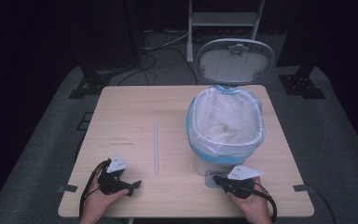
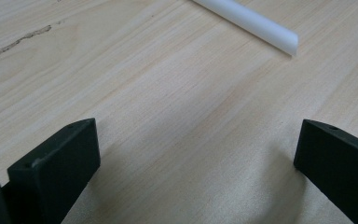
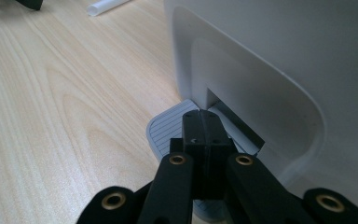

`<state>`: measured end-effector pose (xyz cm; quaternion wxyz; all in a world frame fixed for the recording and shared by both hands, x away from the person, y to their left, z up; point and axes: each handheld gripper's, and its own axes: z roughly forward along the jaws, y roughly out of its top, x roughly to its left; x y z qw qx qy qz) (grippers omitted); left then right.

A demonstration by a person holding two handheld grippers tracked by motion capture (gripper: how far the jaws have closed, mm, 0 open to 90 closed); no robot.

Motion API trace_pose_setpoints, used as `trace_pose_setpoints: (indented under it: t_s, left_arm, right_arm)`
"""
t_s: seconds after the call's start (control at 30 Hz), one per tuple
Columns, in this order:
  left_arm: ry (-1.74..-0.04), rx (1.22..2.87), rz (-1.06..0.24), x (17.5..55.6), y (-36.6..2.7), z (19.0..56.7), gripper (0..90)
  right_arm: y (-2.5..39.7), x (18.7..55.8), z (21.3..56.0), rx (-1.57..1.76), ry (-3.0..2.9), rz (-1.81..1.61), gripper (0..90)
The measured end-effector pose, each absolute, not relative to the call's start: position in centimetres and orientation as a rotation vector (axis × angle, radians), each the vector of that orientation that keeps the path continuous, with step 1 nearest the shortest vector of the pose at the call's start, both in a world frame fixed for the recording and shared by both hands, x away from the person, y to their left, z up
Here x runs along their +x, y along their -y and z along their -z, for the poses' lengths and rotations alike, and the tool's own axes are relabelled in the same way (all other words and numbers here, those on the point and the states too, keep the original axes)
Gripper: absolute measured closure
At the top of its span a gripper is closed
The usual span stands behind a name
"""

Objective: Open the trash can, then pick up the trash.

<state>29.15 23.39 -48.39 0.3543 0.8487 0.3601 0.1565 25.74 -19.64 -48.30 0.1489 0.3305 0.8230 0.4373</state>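
- White plastic straw point(image 1: 156, 147) lies loose on the pale wooden bench point(image 1: 126, 107), running near-to-far, left of the pedal bin point(image 1: 223, 140) and just right of the left gripper point(image 1: 133, 185). In the left gripper view its cut end point(image 2: 291, 44) sits beyond the gripper's jaws, which stand wide apart with nothing between them.
- Right gripper point(image 3: 204, 135) has its jaws closed together, holding nothing, and their tips rest on the grey ribbed pedal point(image 3: 168, 128) at the foot of the bin; the lid point(image 1: 235, 60) stands up at the far side, so I judge the pedal is being pressed down.
- Risk one: the closed jaws are a narrow point on a sloped pedal. If the hand eases or slides off, the lid could drop before the straw gets over the opening.
- Risk two: the straw is thin, round and light. Closing on it off-centre or at a slant could roll it away across the bench, or flatten it against the wood and squeeze it out of the grip.
- Risk three: gripped near its near end, the long straw would hang far out; swinging it to the right could knock it against the bin's rim or catch the blue-edged liner point(image 1: 226, 123) and pull it loose.
- Risk four: pressing hard on the pedal from the near side could nudge the light bin toward the far edge, since nothing braces it.
- Left gripper's cable point(image 1: 86, 189) trails near the bench edge and could drag as the hand lifts.
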Motion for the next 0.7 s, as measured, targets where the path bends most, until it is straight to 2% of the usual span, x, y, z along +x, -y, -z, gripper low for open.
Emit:
trace_pose_setpoints:
  t_s: [0.7]
  left_arm:
    - [-0.897,2.151,-0.403,29.4,-22.0,46.8,0.0]
  right_arm:
    - [19.6,25.7,48.3,0.947,-2.365,-1.251,90.0]
